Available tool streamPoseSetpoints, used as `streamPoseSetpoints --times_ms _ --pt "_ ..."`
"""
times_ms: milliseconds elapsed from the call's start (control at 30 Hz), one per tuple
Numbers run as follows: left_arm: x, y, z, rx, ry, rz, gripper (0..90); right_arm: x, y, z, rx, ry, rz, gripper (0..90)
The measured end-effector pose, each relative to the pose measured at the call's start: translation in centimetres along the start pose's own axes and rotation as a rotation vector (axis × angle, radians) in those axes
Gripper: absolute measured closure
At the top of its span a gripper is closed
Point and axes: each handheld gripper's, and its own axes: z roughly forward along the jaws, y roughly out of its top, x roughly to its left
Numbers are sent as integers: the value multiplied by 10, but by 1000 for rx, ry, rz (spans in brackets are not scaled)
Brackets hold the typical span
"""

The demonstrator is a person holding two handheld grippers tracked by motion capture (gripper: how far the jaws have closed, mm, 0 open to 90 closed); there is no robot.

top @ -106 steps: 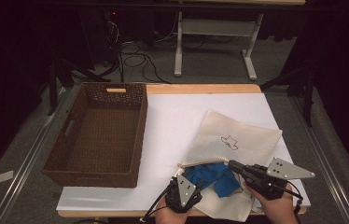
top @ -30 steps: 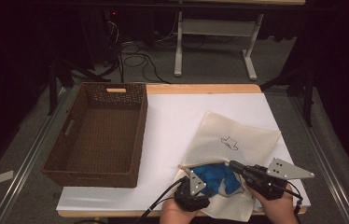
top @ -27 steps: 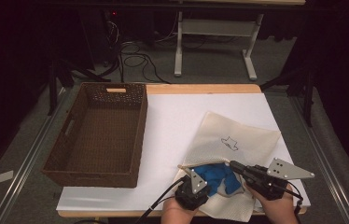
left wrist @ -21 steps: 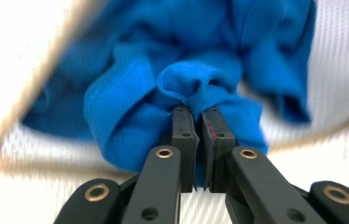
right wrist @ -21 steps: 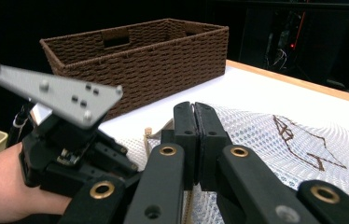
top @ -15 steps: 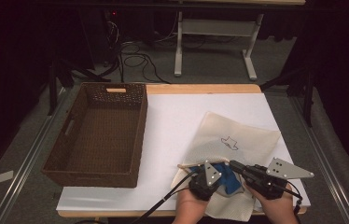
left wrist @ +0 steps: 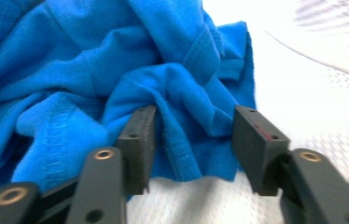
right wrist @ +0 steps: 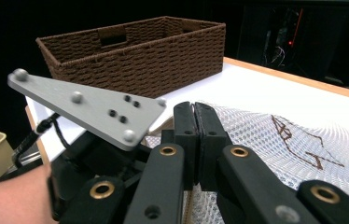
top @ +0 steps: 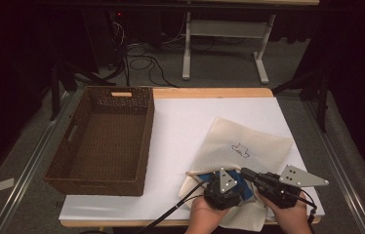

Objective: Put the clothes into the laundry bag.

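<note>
A: Near edge, our left gripper [left wrist: 189,140] has just been opening, jaws apart around a fold of the blue shirt [left wrist: 116,70].

B: Our right gripper [right wrist: 195,122] is clamped on the mesh bag [top: 249,151]; the basket [top: 103,141] sits far left.

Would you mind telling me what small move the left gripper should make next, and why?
Probably close the left gripper on the blue garment: its jaws have just been opening and now straddle a fold without pinching it, while the right gripper is shut on the mesh bag's edge, holding its mouth.
</note>
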Motion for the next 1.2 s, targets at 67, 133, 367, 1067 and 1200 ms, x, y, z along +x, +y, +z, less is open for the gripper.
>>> streamPoseSetpoints --times_ms 67,133,367,1067,1200 --pt "0 -3 -5 -5 -1 16 442 0 0 0 -2 0 4 900" --pt "0 -6 -11 -10 -6 18 416 0 0 0 -2 1 5 900" --pt "0 -17 -34 -54 -6 27 401 -1 0 0 -7 4 1 900" --pt "17 -23 -28 -3 99 -47 784 1 0 1 -1 8 -1 900" --pt "14 -16 -20 0 95 -47 790 2 0 1 -2 8 -8 900"
